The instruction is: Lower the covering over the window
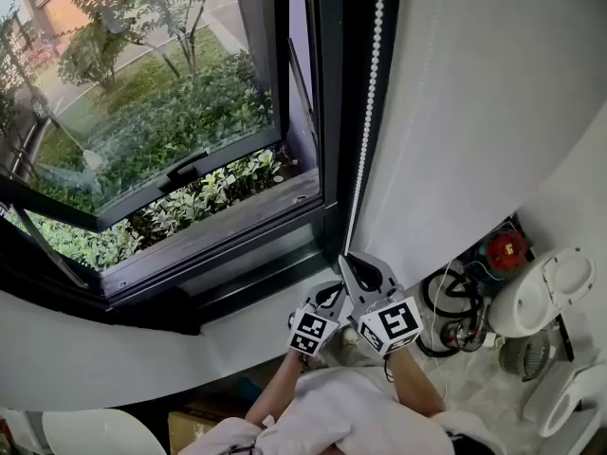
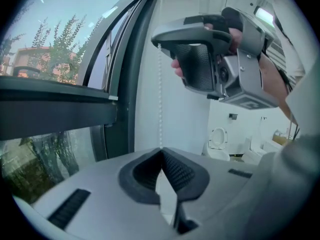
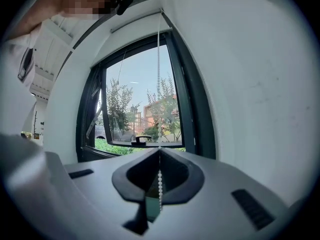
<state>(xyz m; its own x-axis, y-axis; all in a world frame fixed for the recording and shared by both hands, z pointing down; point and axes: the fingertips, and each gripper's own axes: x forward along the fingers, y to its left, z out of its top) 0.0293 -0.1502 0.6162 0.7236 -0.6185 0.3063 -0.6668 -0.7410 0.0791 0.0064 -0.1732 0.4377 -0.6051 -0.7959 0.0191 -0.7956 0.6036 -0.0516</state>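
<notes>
Right of the window (image 1: 142, 112), the bead chain (image 1: 366, 131) is clamped by the right gripper (image 3: 159, 154). Lower beside the window, it is also pinched by the left gripper (image 2: 161, 151).

Window frame (image 1: 330, 140) just left of my right gripper (image 1: 347, 259), wall (image 1: 474, 112) just right, chain (image 1: 364, 159) straight ahead. I see free room further left, over the sill (image 1: 209, 227).

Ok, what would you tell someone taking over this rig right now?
Left gripper: shut on the bead chain, below the right gripper.
Right gripper: shut on the same chain.
Chain hangs by the window's right frame; sash tilted open.
Done: both grips set; glass uncovered, no covering in sight.
Left: pull the chain to lower it.
</notes>
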